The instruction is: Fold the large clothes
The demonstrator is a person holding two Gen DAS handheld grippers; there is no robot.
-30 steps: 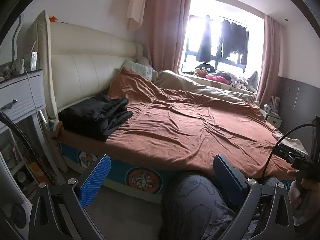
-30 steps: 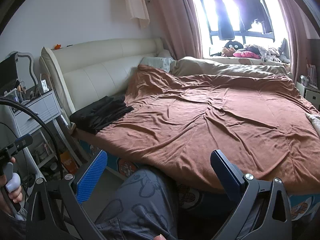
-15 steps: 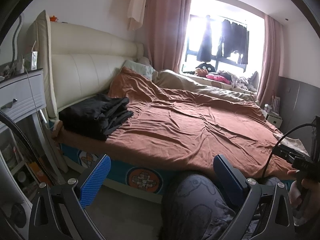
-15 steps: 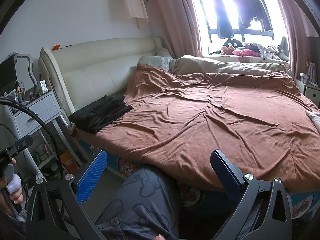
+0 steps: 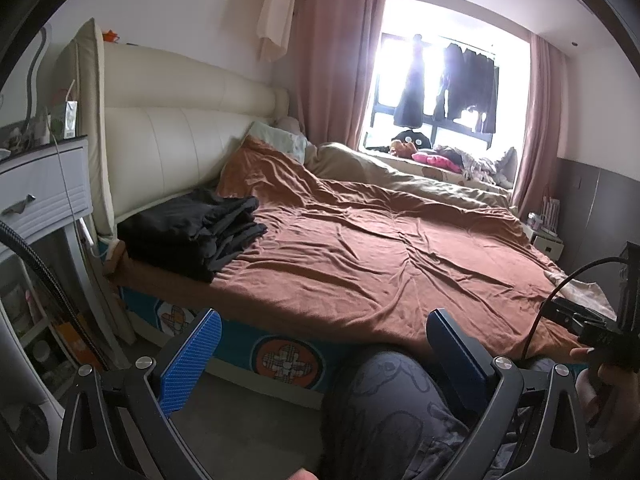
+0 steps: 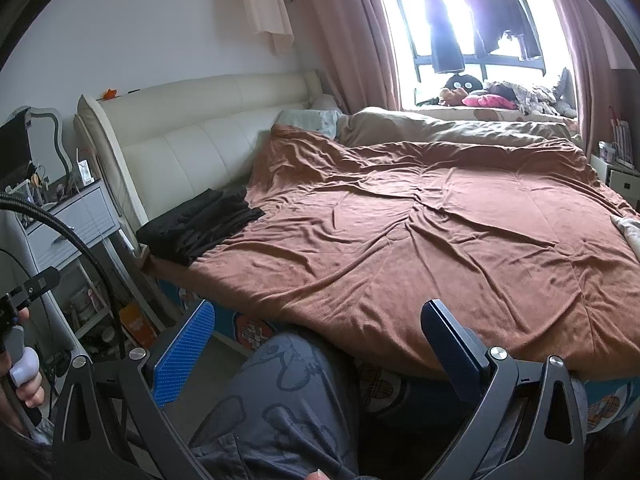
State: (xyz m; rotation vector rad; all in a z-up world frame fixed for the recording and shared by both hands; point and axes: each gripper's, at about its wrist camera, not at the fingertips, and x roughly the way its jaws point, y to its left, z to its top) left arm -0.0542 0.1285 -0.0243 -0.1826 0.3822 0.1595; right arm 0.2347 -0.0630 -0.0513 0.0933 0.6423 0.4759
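Observation:
A pile of folded black clothes point(image 5: 192, 232) lies on the near left corner of the bed point(image 5: 380, 256), by the cream headboard; it also shows in the right wrist view point(image 6: 200, 224). The bed is covered by a wrinkled brown sheet point(image 6: 420, 232). My left gripper point(image 5: 324, 356) is open and empty, held low in front of the bed's near edge, above the person's patterned trouser leg point(image 5: 392, 408). My right gripper point(image 6: 316, 352) is open and empty too, low before the same edge. Both are well away from the black pile.
A white bedside drawer unit point(image 5: 40, 196) with clutter stands at the left. A beige duvet point(image 6: 440, 128) and pillow lie at the far side under the window. A light cloth point(image 6: 630, 232) lies at the bed's right edge. A small nightstand point(image 5: 546, 240) stands far right.
Both views have shifted only slightly; the right wrist view has drifted a little toward the bed. Both grippers stay open and empty.

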